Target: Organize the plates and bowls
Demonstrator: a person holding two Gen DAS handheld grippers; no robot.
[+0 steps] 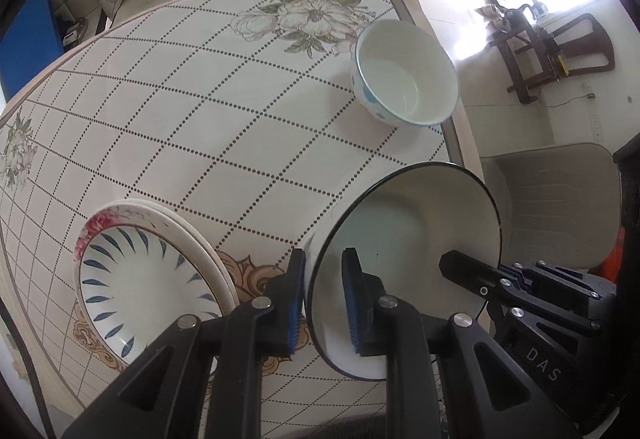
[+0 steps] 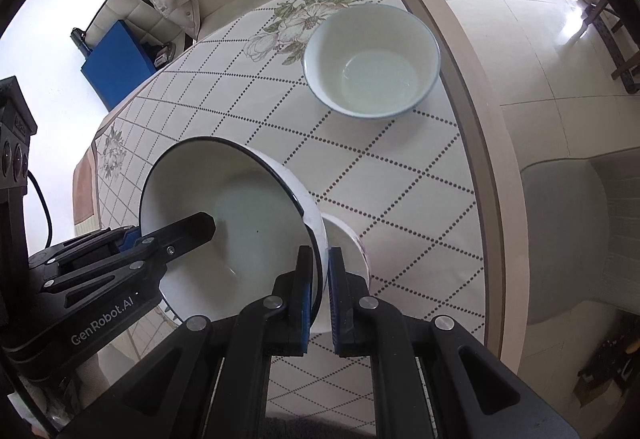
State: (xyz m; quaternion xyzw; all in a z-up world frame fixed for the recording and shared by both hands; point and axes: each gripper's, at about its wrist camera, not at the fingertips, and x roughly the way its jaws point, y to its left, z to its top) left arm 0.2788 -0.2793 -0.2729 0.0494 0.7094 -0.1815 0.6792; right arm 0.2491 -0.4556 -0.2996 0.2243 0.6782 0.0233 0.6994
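Both tools grip one item: a white glazed ceramic bowl with a thin black rim point(image 1: 404, 239), held tilted above the counter point(image 1: 192, 111), its mouth turned sideways.

Left tool point(image 1: 322, 303): blue ribbed pads closed on the bowl's wall, one pad outside, one inside the rim. Clamped.

Right tool point(image 2: 319, 295): blue pads likewise pinched over the opposite edge of the same bowl point(image 2: 232, 223), one finger on each side of the wall. Clamped. Each tool shows in the other's view, reaching into the bowl's interior. Interior smooth, glossy, nothing in it.

Counter covering: a cream cloth with a diamond grid of brown dots, printed pale flowers at the corners, a tan band along the edge.

Near left, left wrist view: a stack of shallow round plates point(image 1: 148, 279). The top one is white with dark blue radiating leaf strokes; the one beneath has a cream rim with a pink floral patch. They sit nested and flat on the counter.

Far side, near the counter edge: a deep white bowl with a light blue rim and blue flower marks on its outer wall point(image 1: 404, 75), upright and with nothing inside, well apart from the held bowl.

Right wrist view: a small white rounded dish point(image 2: 348, 239) shows just behind the held bowl; its contents cannot be told.
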